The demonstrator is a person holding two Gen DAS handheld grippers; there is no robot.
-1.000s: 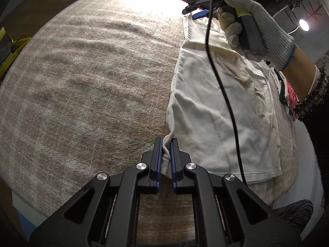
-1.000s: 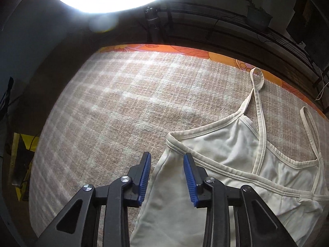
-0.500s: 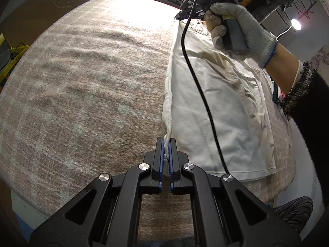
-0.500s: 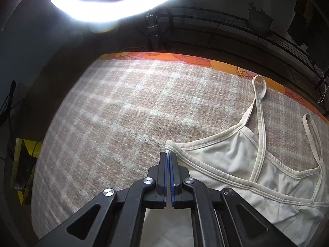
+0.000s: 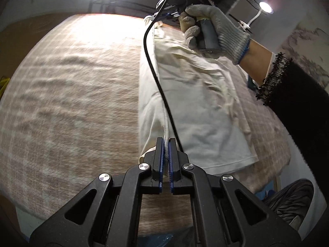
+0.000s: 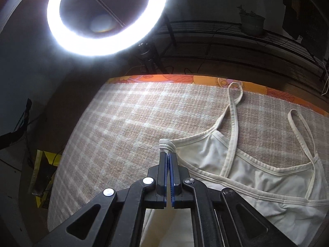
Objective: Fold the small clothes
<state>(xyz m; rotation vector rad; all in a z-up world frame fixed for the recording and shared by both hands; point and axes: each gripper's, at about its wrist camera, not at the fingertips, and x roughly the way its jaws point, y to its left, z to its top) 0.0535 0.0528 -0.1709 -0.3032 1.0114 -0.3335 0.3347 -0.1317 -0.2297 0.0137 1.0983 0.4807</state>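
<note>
Both grippers have now clamped and lifted one long side of the cream strappy cotton camisole [image 5: 197, 107]: left gripper [image 5: 166, 142] at its hem corner, right gripper [image 6: 168, 156] at its top corner. Its far side rests on the plaid-covered worktop [image 6: 127, 123], ready for folding across.

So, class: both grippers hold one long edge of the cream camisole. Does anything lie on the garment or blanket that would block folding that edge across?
Nothing visible does. The left gripper and right gripper are shut on the cream strappy camisole. Only the right gripper's black cable hangs over it, above the plaid blanket.
</note>
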